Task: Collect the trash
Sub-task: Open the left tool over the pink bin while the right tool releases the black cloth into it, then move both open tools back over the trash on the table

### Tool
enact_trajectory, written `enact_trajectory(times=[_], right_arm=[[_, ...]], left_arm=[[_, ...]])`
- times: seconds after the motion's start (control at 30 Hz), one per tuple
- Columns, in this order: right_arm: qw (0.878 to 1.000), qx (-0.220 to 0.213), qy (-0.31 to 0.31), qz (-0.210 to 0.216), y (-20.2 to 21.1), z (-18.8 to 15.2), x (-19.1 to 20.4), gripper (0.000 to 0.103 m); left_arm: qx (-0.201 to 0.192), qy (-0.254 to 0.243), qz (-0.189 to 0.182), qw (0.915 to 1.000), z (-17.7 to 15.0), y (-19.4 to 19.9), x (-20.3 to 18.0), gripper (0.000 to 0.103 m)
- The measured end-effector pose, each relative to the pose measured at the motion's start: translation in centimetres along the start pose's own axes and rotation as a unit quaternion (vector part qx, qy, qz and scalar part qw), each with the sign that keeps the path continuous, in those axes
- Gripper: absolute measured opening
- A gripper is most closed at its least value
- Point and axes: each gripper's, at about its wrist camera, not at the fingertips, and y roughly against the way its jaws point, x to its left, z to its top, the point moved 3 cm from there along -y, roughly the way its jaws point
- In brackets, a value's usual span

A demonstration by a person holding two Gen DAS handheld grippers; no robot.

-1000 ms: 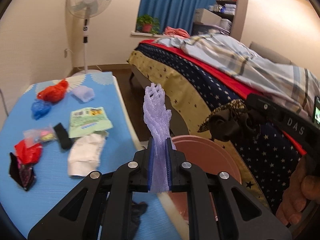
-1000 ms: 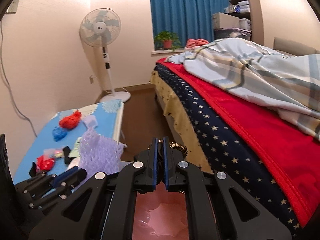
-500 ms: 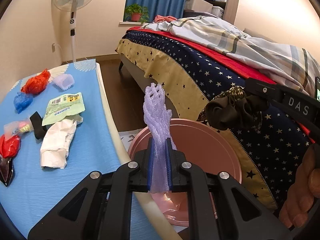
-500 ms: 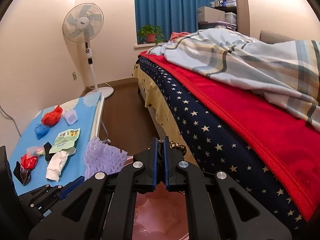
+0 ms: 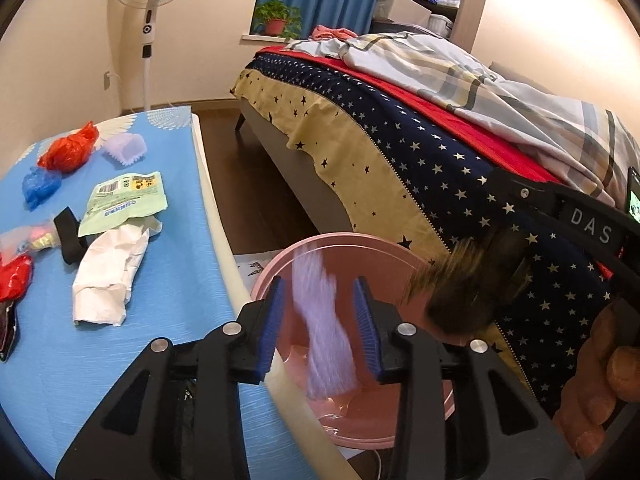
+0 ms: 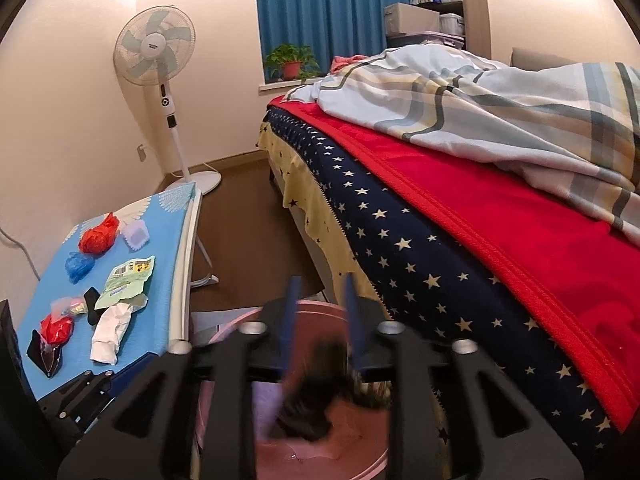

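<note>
Left claw (image 5: 320,312): tilted downward over the pink bin (image 5: 396,256), jaws apart and opening; the purple foam net (image 5: 324,332) is blurred between the pads, clear of both, above the bin's inside.
Right claw (image 6: 320,312): angled down over the same bin, jaws opening; a dark scrunched scrap (image 6: 320,392), blurred, sits between and just below the fingers, pads off it.
Right hand (image 5: 600,384): fingers wrapped on the claw's handle, at the left camera's right edge.
Bin: one, on the floor between the blue surface (image 5: 120,360) and the bed (image 5: 420,152).
Left on the surface: two red bags (image 5: 70,148), one blue bag (image 5: 40,186), one purple foam piece (image 5: 125,148), one green packet (image 5: 124,202), one white crumpled paper (image 5: 108,276), one black strip (image 5: 68,236), one clear wrapper (image 5: 24,238).
</note>
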Motion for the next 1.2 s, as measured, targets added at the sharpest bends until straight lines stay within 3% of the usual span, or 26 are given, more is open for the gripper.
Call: enact_trajectory(times=[0.17,0.67,1.2], right_arm=[[1.000,-0.006,0.005,0.000,0.4,0.1,0.4,0.041],[1.000,-0.021,0.015,0.013,2.3,0.2,1.5,0.041],[0.992,-0.060,0.055,0.093,6.3,1.6,6.3,0.041]], left_arm=[[-0.003,-0.001,0.002,1.0000,0.0,0.4,0.2,0.036],[-0.022,0.000,0.014,0.9997,0.2,2.8,1.3,0.036],[-0.060,0.017,0.050,0.9968,1.0,7.8,5.2,0.035]])
